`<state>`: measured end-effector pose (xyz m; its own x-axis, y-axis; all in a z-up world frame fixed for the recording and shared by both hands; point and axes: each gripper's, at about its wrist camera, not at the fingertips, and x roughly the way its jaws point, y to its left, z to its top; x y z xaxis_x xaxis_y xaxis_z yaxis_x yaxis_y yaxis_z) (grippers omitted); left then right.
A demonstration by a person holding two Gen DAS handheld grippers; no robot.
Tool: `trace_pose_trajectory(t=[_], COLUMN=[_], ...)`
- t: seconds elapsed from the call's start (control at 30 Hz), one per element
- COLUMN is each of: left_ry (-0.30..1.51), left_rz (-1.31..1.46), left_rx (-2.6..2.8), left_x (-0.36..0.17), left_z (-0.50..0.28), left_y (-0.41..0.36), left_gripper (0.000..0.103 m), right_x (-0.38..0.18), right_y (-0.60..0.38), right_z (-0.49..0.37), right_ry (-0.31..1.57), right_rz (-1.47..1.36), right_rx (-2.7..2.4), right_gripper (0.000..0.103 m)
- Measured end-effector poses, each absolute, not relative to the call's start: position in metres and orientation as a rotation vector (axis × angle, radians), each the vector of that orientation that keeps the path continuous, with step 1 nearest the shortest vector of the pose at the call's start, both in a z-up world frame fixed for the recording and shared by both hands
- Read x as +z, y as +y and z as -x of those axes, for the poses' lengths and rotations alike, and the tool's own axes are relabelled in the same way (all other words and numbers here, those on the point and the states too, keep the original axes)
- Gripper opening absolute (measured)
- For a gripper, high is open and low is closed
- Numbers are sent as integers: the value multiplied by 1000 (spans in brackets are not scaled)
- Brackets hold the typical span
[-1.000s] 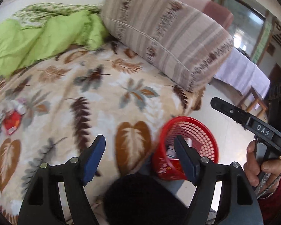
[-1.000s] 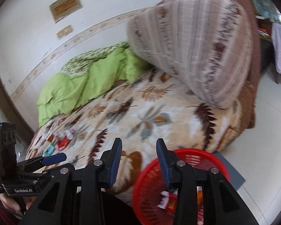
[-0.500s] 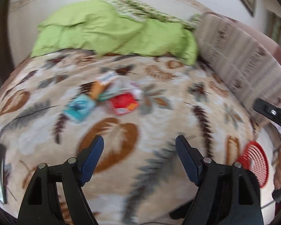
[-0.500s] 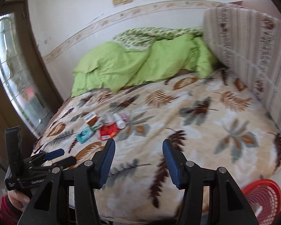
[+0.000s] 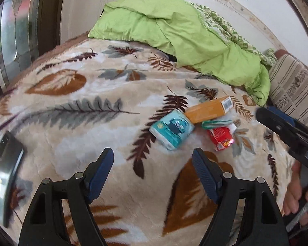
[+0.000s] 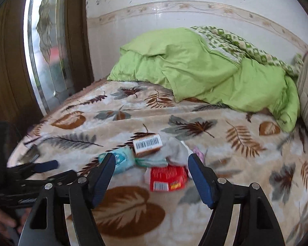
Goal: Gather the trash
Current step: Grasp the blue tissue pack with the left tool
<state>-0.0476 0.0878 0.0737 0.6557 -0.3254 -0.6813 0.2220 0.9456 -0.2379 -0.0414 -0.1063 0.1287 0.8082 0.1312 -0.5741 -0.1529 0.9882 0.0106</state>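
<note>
Bed point(image 5: 76, 123), leaf-print blanket: tissue pack point(image 5: 172, 131), orange box point(image 5: 209, 109), red packet point(image 5: 220, 137) mid-bed; green quilt point(image 5: 184, 32) at far edge; phone point(image 5: 5, 164) near left edge.

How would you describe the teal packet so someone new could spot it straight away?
On the leaf-patterned blanket, a small trash pile lies below the green duvet. The teal packet sits at its left end, touching the orange box; it alone is teal, with a dark picture.

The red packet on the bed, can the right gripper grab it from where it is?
Probably yes. The right gripper is open and the red packet lies right between its fingers, with only a crumpled grey wrapper resting on its far edge.
</note>
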Motion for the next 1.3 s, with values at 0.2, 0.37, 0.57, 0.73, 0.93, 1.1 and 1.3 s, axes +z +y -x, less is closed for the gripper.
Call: trace_pose_trajectory(t=[0.2, 0.37, 0.57, 0.73, 0.93, 1.1, 1.3], left_ry=[805, 814, 849, 879, 898, 904, 883], left_rz=[96, 61, -13, -178, -232, -191, -81], left_rx=[-348, -363, -377, -346, -333, -292, -285], left_x=[68, 64, 51, 33, 19, 21, 37], left_z=[35, 22, 0, -22, -42, -47, -31], left_y=[86, 77, 50, 21, 5, 4, 16], left_gripper=[78, 79, 83, 87, 87, 54, 44], right_x=[102, 95, 121, 132, 125, 120, 129], right_y=[-92, -97, -133, -158, -176, -184, -189], right_z=[-4, -12, 27, 66, 78, 75, 88], right_ry=[641, 646, 567, 544, 551, 563, 537], right_rz=[92, 35, -129, -229, -287, -307, -346], right_rx=[157, 156, 134, 137, 144, 142, 149], right_gripper=[76, 52, 52, 52, 52, 52, 52])
